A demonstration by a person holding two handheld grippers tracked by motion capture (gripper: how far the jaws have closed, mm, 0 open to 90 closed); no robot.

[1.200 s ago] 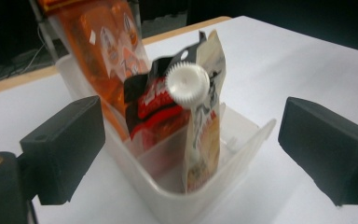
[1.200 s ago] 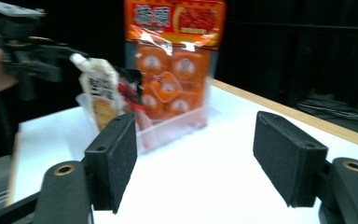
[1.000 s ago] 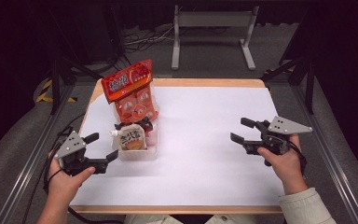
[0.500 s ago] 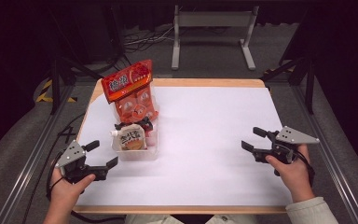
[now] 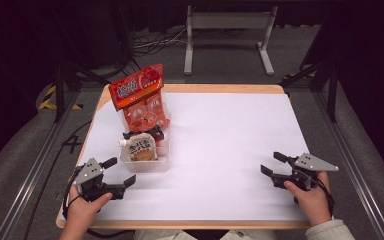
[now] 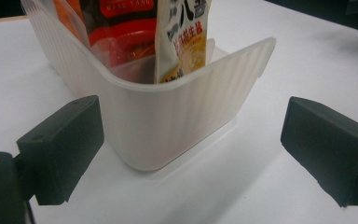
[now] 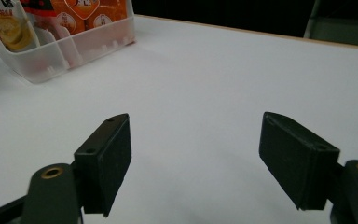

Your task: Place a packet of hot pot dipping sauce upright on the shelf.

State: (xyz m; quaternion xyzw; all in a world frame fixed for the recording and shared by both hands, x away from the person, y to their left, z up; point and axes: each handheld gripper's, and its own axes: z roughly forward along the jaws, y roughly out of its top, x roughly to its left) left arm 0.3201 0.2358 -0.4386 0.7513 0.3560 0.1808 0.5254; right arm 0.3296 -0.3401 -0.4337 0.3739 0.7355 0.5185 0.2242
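- The bin (image 5: pixel 145 161) sits left of centre in the high view, holding a pouch (image 5: pixel 141 148) and a red pack (image 5: pixel 141 102).
- The left gripper (image 5: pixel 118 171), wide open and empty, is just below it; close on the near wall squarely.
- The right gripper (image 5: pixel 271 163), also wide open and empty, waits at the lower right on the counter (image 5: pixel 230 150).
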